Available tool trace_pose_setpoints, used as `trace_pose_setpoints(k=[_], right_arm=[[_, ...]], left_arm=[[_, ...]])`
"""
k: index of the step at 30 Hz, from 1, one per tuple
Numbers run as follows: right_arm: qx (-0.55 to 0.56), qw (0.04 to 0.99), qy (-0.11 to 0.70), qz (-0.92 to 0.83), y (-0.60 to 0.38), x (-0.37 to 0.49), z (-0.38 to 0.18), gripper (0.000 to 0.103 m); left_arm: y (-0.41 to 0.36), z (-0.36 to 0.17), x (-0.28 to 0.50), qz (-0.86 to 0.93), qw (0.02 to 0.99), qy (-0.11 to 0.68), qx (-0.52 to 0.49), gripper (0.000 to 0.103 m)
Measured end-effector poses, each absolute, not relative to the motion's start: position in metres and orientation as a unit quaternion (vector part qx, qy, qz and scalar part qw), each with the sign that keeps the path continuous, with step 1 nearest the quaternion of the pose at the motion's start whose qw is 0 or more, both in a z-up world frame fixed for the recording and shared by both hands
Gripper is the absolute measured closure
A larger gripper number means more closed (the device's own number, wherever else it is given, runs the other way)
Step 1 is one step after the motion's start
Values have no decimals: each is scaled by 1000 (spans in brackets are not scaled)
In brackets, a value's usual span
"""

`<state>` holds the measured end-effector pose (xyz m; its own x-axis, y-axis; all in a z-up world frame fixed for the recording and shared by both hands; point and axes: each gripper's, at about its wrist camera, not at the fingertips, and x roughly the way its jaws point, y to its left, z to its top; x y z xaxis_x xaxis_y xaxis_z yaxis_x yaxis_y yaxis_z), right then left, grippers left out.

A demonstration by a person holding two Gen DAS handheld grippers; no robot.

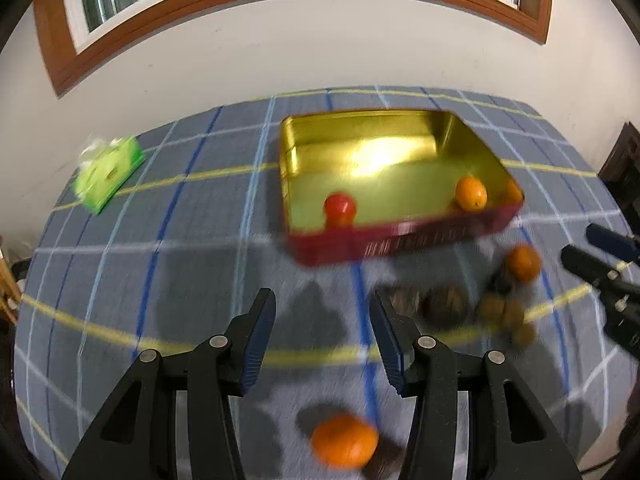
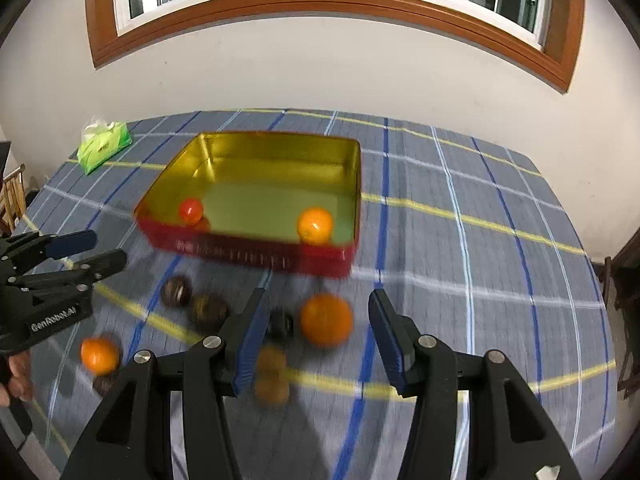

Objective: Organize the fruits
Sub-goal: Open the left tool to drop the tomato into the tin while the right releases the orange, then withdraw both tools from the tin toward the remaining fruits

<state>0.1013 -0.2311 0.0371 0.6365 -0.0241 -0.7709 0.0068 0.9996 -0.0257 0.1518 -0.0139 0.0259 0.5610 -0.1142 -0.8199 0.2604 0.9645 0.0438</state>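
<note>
A red tin tray with a gold inside (image 1: 404, 236) (image 2: 248, 250) stands on the blue plaid cloth. It holds a red fruit (image 1: 340, 207) (image 2: 191, 210) and an orange (image 1: 471, 193) (image 2: 315, 224). My left gripper (image 1: 322, 304) is open and empty, above an orange (image 1: 345, 440) (image 2: 99, 355) on the cloth. My right gripper (image 2: 316, 304) is open, just above a larger orange (image 2: 326, 320) (image 1: 522, 263). Dark brown round fruits (image 2: 208, 310) (image 1: 444, 304) and small tan ones (image 2: 272, 376) (image 1: 504, 314) lie loose near it.
A green tissue pack (image 1: 108, 174) (image 2: 105, 145) lies at the far left of the table. A white wall with a wood-framed window stands behind. Dark furniture (image 2: 628, 280) stands off the right edge.
</note>
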Motion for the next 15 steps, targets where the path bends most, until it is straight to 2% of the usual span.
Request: trace_pose_setpoints(k=[9, 15], right_arm=[[-7, 893, 450, -5, -229, 28, 12, 54], [2, 888, 460, -1, -229, 7, -3, 54]], left_arm=[[31, 14, 66, -93, 879, 462, 67, 53], [29, -2, 34, -105, 869, 480, 65, 53]])
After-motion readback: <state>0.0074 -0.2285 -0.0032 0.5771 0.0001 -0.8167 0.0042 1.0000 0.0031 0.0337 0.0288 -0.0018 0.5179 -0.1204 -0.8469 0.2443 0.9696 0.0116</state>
